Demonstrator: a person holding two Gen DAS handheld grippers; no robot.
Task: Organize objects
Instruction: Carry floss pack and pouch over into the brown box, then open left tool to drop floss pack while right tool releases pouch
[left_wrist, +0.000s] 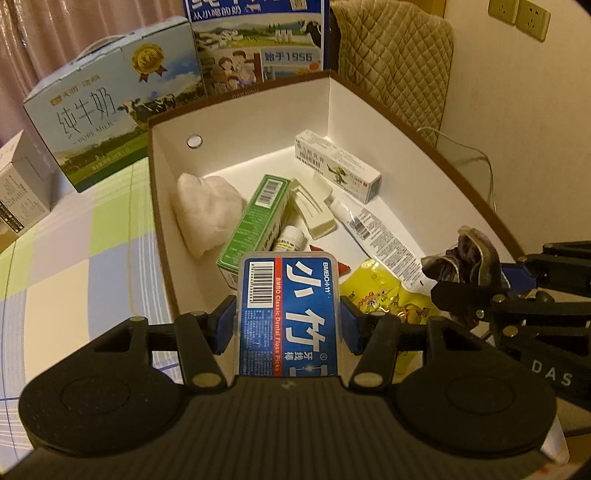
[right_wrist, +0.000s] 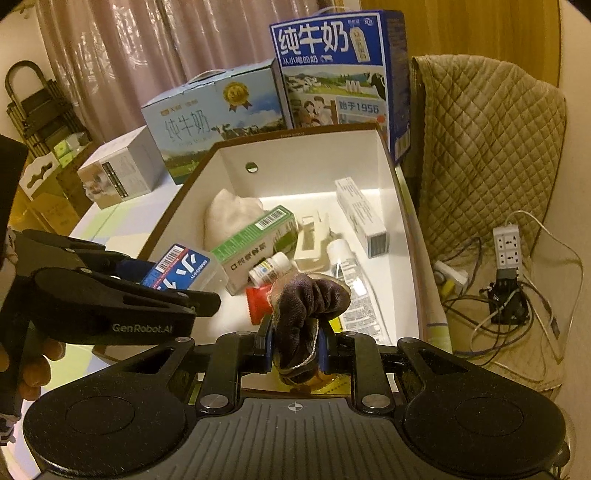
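The left gripper (left_wrist: 288, 317) is clamped on a blue floss-pick box (left_wrist: 288, 314), a flat case with a clear lid, a barcode and white lettering; its blue pads press both long sides. The case is held above the near edge of the storage box (left_wrist: 424, 122). The right gripper (right_wrist: 295, 350) is closed on a dark purple velvet scrunchie (right_wrist: 306, 314), bunched between the pads, also over the near edge of the storage box.

The scrunchie hides part of a red packet (right_wrist: 258, 302) and most of a yellow packet (left_wrist: 380, 295), whose contents appear to be sweets.

The storage box is white inside with a brown rim. From its near end toward its far wall it holds: the packets, a small white bottle (right_wrist: 267, 271), a green carton (left_wrist: 255, 221), a white tube (left_wrist: 376, 236), a white plastic tray (left_wrist: 314, 210), a white cloth bundle (left_wrist: 203, 214) and a long white carton (left_wrist: 338, 166). Beyond the far wall stand two milk cartons (right_wrist: 218, 118).
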